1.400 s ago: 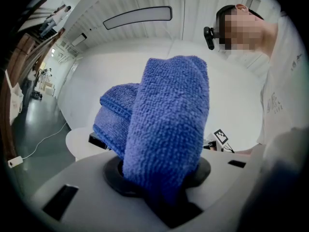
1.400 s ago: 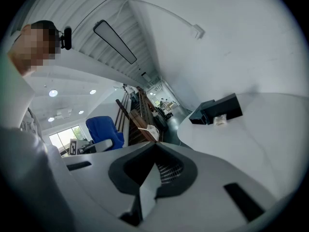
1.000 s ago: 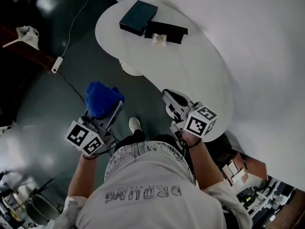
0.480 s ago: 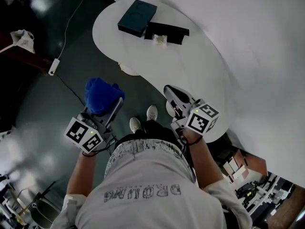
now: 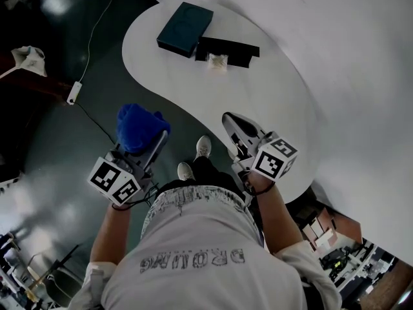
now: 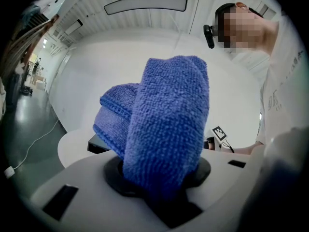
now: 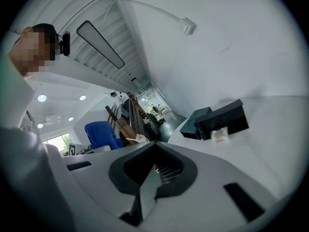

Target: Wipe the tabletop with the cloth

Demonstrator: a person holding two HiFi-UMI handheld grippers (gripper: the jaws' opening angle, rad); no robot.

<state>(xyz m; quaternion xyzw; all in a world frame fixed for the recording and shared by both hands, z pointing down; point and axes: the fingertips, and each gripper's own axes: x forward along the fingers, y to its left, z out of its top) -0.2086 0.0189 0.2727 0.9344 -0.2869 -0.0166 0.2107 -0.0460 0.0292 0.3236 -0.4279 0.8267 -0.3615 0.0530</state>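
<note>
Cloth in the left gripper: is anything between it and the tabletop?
Nothing visible. The cloth, clamped in the left gripper, hangs over the floor beside the tabletop's near edge; the teal box, black box and small packet sit at its far end.

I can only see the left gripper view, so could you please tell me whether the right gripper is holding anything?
Observer: No, the right gripper is shut and empty.
Operator: Thank you. Is the cloth over the table?
Observer: No. In the head view the cloth is above the floor, just short of the table edge.
Operator: Is anything lying on the table?
Observer: Yes, a teal box, a black box and a small packet sit at its far end.
</note>
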